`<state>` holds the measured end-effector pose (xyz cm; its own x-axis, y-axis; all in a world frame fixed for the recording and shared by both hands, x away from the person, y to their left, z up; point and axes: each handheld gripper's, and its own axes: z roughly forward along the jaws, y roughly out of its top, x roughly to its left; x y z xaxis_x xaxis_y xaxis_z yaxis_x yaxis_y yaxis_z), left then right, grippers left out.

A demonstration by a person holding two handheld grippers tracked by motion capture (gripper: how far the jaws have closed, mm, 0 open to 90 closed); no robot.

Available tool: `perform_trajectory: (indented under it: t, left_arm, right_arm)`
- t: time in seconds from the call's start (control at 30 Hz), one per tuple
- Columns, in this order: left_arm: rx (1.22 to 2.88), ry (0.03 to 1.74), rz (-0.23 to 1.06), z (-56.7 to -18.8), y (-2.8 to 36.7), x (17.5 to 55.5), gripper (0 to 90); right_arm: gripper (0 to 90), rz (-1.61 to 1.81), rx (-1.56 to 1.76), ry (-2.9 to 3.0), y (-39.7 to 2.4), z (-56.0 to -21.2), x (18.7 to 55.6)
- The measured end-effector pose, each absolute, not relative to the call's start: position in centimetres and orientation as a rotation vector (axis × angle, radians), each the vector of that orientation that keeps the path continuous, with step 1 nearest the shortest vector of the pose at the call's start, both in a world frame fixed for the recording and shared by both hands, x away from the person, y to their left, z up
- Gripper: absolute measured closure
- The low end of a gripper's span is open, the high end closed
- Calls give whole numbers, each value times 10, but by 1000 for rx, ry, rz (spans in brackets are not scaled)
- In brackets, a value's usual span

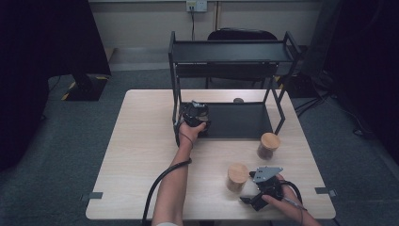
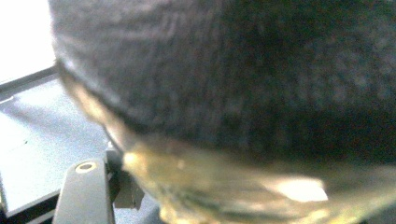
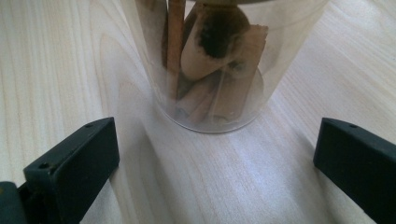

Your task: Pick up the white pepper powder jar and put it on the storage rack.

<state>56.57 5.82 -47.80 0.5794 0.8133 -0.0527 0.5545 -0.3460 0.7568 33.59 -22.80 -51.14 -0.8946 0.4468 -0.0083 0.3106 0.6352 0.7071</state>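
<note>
Jars go onto black metal two-tier rack [image 1: 230,52]. Left gripper [image 1: 194,114] clamps dark-lidded glass jar [image 2: 243,140] at lower shelf, left end; we seat it flat before letting go. Right gripper [image 1: 248,199] gapes just short of wooden-lidded clear jar of cinnamon sticks [image 3: 212,65], near right on pale wooden table [image 1: 141,155]; we centre jaws, then advance.

Pale wood table [image 1: 141,155] — black shelf rack [image 1: 230,56] at back; two cork-lidded jars [image 1: 268,145] near front.

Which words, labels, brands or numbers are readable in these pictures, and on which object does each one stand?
None can be read.
The two wooden-lidded jars, the black shelf rack and the table carry no visible print.
The clear jar before the open right gripper bears no label.
The jar in the left gripper, seen close and blurred, shows no legible text.
</note>
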Motion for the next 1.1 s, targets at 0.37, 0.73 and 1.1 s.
perform_trajectory:
  t: [0.37, 0.73, 1.1]
  left_arm:
    - [2044, 1096, 448, -479, 56, 566, 300]
    - [1990, 1155, 429, -476, 57, 567, 211]
    - [1961, 1192, 427, -475, 58, 562, 53]
  right_arm:
    - [0, 1104, 625, 2672, -228, -511, 336]
    - [0, 1104, 626, 2672, -228, -511, 336]
    - [0, 1104, 625, 2672, -228, -511, 336]
